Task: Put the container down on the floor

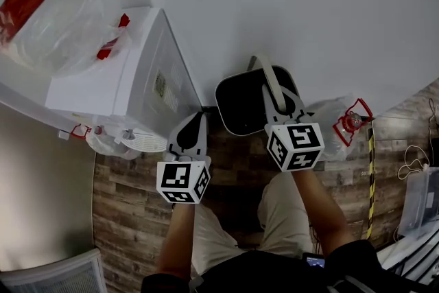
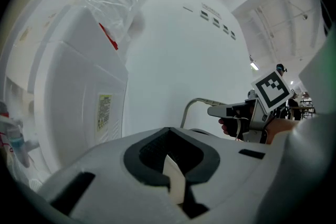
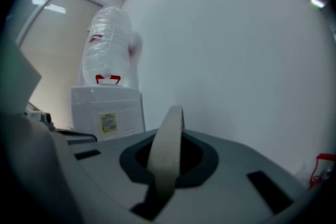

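A dark grey container [image 1: 240, 103] with a pale bail handle [image 1: 273, 87] sits close to the white wall, over the wood floor; whether it touches the floor is hidden. My right gripper [image 1: 281, 105] is shut on that handle, which runs between its jaws in the right gripper view as a beige strip [image 3: 165, 152]. My left gripper [image 1: 197, 121] is shut just left of the container's near corner; a short cream piece [image 2: 171, 176] shows between its jaws, and I cannot tell what it is. The left gripper view also shows the right gripper [image 2: 223, 111] holding the handle [image 2: 190, 107].
A white water dispenser [image 1: 116, 86] with a plastic-wrapped bottle [image 1: 48, 3] stands against the wall at the left. A clear bottle with a red handle [image 1: 350, 121] lies right of the container. Yellow-black tape [image 1: 371, 175] and a clear box [image 1: 420, 202] are at the far right.
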A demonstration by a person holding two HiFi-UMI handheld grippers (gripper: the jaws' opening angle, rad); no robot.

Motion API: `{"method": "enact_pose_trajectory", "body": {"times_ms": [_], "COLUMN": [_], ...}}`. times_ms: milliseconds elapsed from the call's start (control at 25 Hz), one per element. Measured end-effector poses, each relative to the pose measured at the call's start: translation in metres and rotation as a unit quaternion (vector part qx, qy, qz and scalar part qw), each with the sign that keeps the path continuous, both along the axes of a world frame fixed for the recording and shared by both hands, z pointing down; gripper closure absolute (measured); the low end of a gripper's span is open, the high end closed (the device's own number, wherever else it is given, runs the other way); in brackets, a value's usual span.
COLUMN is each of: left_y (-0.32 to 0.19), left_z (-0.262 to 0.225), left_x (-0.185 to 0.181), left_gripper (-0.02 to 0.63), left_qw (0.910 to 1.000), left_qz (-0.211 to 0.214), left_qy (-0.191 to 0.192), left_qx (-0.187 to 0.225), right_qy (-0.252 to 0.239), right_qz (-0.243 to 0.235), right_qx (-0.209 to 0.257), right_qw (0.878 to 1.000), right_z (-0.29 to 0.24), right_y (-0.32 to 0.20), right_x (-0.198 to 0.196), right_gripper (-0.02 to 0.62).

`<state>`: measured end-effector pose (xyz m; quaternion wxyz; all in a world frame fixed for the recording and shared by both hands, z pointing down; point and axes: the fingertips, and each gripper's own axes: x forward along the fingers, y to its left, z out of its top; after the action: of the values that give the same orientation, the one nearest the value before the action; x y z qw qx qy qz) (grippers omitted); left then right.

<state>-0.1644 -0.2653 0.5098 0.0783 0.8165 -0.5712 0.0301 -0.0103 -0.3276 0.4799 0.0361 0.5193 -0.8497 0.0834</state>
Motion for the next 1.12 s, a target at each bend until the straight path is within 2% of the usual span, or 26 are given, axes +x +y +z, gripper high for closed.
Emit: {"method": "enact_pose_trajectory", "body": {"times_ms": [480, 680, 1120], "left_y": [-0.007, -0.007, -0.010], "left_z": [0.076, 0.094, 0.128], "left_x": [-0.001, 0.001, -0.007], "left_gripper": [0.589, 0.589, 0.589], "left_qw": [0.9998, 0.9990, 0.9988], "left_qz": [0.014, 0.034, 0.037], "left_qy": [0.003, -0.008, -0.013], "left_qx": [0.016, 0.027, 0.028], "right_qy": [0.005, 0.011, 0.006], "right_qz": [0.010, 0.015, 0.014], "right_qx": [0.013, 0.018, 0.022], "right_qw": [1.000, 1.000, 1.000], "right_z": [0.074, 0.095, 0.128], "right_y": [-0.002, 0.003, 0.009], "right_x": [-0.001, -0.006, -0.015], "right_gripper": [0.561, 0.561, 0.561]}}
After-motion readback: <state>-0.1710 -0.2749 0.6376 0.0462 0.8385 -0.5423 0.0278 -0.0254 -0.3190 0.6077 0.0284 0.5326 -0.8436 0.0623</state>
